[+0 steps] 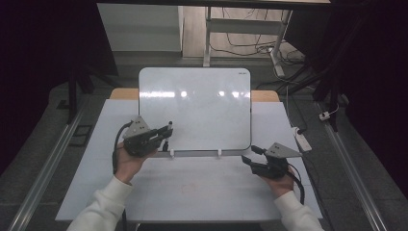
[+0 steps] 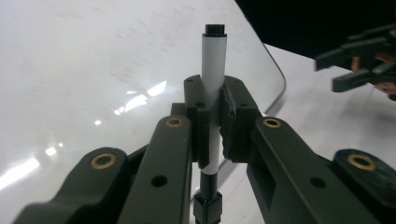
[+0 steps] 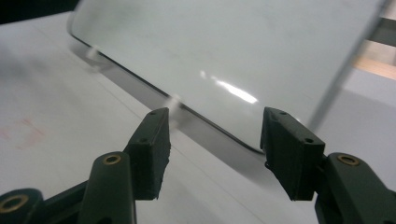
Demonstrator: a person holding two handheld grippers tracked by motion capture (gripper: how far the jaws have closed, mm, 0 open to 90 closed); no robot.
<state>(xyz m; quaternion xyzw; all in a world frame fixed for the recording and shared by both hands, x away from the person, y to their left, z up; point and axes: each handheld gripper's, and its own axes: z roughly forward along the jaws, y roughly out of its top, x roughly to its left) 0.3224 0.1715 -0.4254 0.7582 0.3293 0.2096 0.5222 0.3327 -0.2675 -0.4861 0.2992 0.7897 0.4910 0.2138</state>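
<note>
The left gripper (image 1: pixel 166 132), jaws clamped across a marker (image 2: pixel 214 84), holds it crosswise before the whiteboard (image 1: pixel 202 106) propped on the table (image 1: pixel 192 187). The right gripper (image 1: pixel 252 155) waits with jaws apart near the board's lower right corner.

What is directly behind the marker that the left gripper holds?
Behind the marker, clamped in the left gripper, stands the whiteboard, blank where visible with only light reflections. The strip of board directly behind the marker's barrel is covered.

Dim surroundings, glare on whiteboard (image 1: pixel 195 106)
</note>
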